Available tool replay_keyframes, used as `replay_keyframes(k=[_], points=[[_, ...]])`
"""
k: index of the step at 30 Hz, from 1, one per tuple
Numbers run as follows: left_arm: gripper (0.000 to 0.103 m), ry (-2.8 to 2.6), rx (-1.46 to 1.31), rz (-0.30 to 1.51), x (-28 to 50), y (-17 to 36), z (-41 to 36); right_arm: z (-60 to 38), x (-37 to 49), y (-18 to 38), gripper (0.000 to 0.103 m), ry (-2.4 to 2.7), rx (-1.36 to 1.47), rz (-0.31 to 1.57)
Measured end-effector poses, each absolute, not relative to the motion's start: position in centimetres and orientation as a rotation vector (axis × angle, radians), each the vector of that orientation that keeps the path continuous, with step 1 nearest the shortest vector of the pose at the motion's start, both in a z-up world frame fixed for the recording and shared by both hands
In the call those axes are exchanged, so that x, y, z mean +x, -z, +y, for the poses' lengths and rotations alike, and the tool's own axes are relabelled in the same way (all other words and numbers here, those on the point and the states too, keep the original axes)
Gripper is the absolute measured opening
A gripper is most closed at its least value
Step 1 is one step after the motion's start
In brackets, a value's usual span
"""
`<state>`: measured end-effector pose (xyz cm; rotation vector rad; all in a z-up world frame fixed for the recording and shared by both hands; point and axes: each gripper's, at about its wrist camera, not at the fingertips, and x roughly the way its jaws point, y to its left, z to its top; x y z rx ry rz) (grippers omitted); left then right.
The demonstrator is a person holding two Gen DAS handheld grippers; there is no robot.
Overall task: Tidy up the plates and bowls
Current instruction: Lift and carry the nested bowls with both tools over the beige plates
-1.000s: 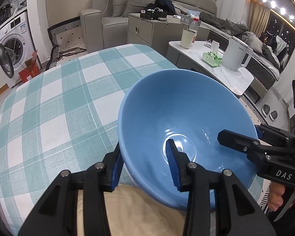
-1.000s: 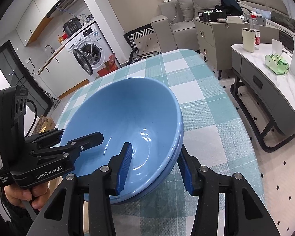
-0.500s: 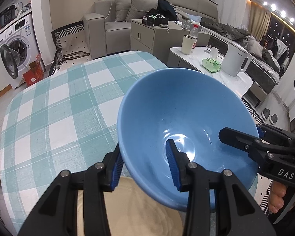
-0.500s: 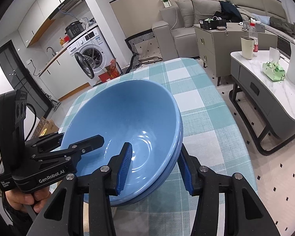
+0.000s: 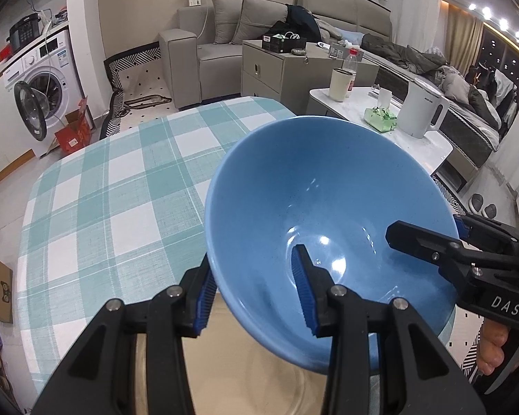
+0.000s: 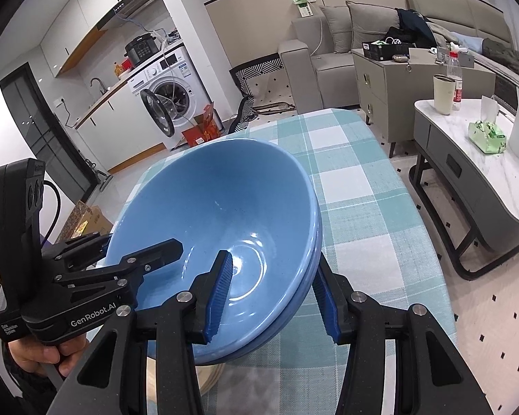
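Lifted higher off checked teal table (image 5: 121,190): nested glossy blue bowls (image 6: 218,221), left gripper (image 5: 256,297) and right gripper (image 6: 271,297) clamped on opposite rims. Beige plate (image 5: 245,373) beneath; placement pending.

Blue bowls (image 6: 204,207): two, nested, double rim visible at right edge in right wrist view; left wrist view shows only top one (image 5: 328,186).
Beige plate (image 5: 225,373): one, bottom centre, under bowls.
Grippers: two, left gripper (image 5: 256,297) and right gripper (image 6: 271,295), each astride bowl rim.
Checked table (image 5: 121,180): one.
Washing machine (image 5: 41,79): one, upper left.
White kettle (image 5: 422,110): one, upper right.
Cup (image 5: 339,83): one.
Bottle (image 5: 351,69): one.
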<state>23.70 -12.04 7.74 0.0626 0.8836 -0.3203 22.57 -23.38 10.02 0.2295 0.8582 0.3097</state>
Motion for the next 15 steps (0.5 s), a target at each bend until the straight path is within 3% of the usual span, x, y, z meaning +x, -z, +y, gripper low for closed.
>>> replay_keyframes(k=[15], points=[[0.040, 0.252, 0.044, 0.858, 21.4, -8.8, -8.9, -19.9, 21.6, -11.4, 0.048, -0.369, 0.188, 0.851]])
